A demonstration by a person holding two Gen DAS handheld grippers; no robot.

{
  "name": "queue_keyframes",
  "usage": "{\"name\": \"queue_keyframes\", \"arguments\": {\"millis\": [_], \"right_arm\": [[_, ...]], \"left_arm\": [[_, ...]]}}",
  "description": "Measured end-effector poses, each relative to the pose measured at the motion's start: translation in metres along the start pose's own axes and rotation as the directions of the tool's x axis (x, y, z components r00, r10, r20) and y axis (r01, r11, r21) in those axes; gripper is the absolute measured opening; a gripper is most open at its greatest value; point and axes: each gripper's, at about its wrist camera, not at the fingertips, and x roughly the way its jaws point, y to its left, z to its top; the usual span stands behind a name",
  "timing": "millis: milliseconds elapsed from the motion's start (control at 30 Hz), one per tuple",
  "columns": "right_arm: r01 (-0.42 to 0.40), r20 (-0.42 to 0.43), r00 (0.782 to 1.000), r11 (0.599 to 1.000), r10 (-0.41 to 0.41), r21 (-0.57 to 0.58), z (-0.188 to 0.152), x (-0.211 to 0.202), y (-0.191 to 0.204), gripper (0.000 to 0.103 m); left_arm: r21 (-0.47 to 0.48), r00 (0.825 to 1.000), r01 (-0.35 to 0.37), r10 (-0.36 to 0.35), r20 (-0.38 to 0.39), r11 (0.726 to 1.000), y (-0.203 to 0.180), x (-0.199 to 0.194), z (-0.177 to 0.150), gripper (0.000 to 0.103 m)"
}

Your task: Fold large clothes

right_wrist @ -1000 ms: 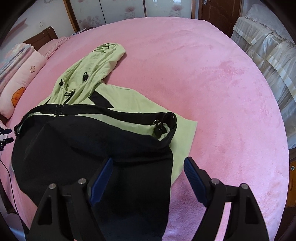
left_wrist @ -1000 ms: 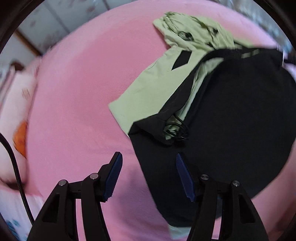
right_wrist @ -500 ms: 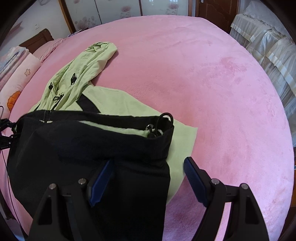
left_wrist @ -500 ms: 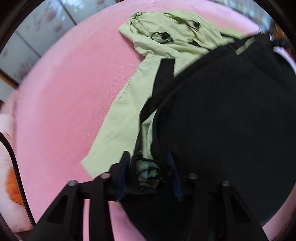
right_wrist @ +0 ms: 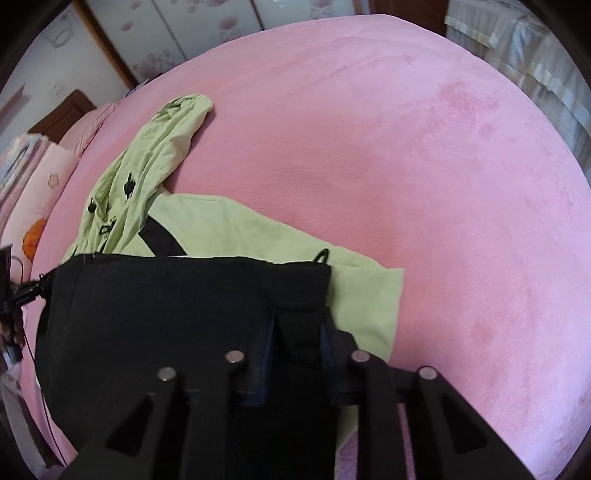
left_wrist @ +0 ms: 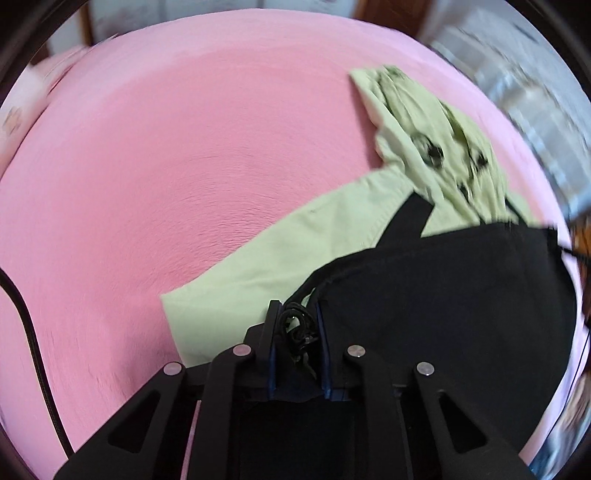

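The left wrist view is taken from just behind the left gripper (left_wrist: 297, 325), angled steeply down and very near the jacket (left_wrist: 443, 295), whose black corner is seen pinched between the fingers; the pink bed (left_wrist: 166, 166) is spread beyond, with blurred curtains at upper right. The right wrist view is set behind the right gripper (right_wrist: 297, 332), likewise tilted down and close over the jacket (right_wrist: 166, 314); the bed (right_wrist: 406, 147), wardrobe doors (right_wrist: 207, 26) and pillows (right_wrist: 48, 184) are taken in further off. The jacket and bed are shared by both views.
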Motion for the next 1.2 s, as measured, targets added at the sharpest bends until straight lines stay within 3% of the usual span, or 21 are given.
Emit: {"name": "queue_keyframes", "arguments": {"millis": [133,233,400,533,767,967,1100,1200], "right_arm": [[0.064,0.04,0.997,0.997,-0.062,-0.037,-0.003,-0.016,0.016,0.01],[0.075,0.084,0.994,0.997,-0.074,0.0,-0.001,-0.031,0.02,0.009],[0.105,0.158,0.981,0.994,-0.109,0.033,0.009,-0.051,0.028,0.009],[0.123,0.18,0.975,0.991,-0.13,0.047,0.026,-0.043,0.029,0.009],[0.186,0.183,0.963,0.979,-0.2,0.088,0.045,-0.012,0.023,0.009],[0.277,0.068,0.957,0.957,-0.283,0.083,0.043,0.039,0.02,0.009],[0.317,0.073,0.944,0.947,-0.32,0.059,0.041,0.042,0.026,0.01],[0.34,0.078,0.936,0.94,-0.342,0.037,0.041,0.034,0.029,0.015]], "left_arm": [[-0.101,0.999,-0.038,0.041,0.025,0.994,0.002,-0.018,-0.002,0.015],[-0.158,0.997,-0.063,0.069,0.033,0.985,0.006,-0.035,0.001,0.015],[-0.193,0.992,-0.114,0.121,0.024,0.974,-0.015,-0.037,0.029,0.015],[-0.205,0.987,-0.154,0.161,0.014,0.967,-0.022,-0.026,0.052,0.015],[-0.221,0.98,-0.193,0.198,0.0,0.956,-0.022,0.013,0.079,0.015],[-0.211,0.974,-0.226,0.218,-0.06,0.951,-0.022,0.056,0.079,0.015],[-0.222,0.981,-0.194,0.188,-0.046,0.956,-0.015,0.056,0.074,0.017],[-0.244,0.988,-0.152,0.141,-0.059,0.958,-0.005,0.049,0.075,0.024]]}}
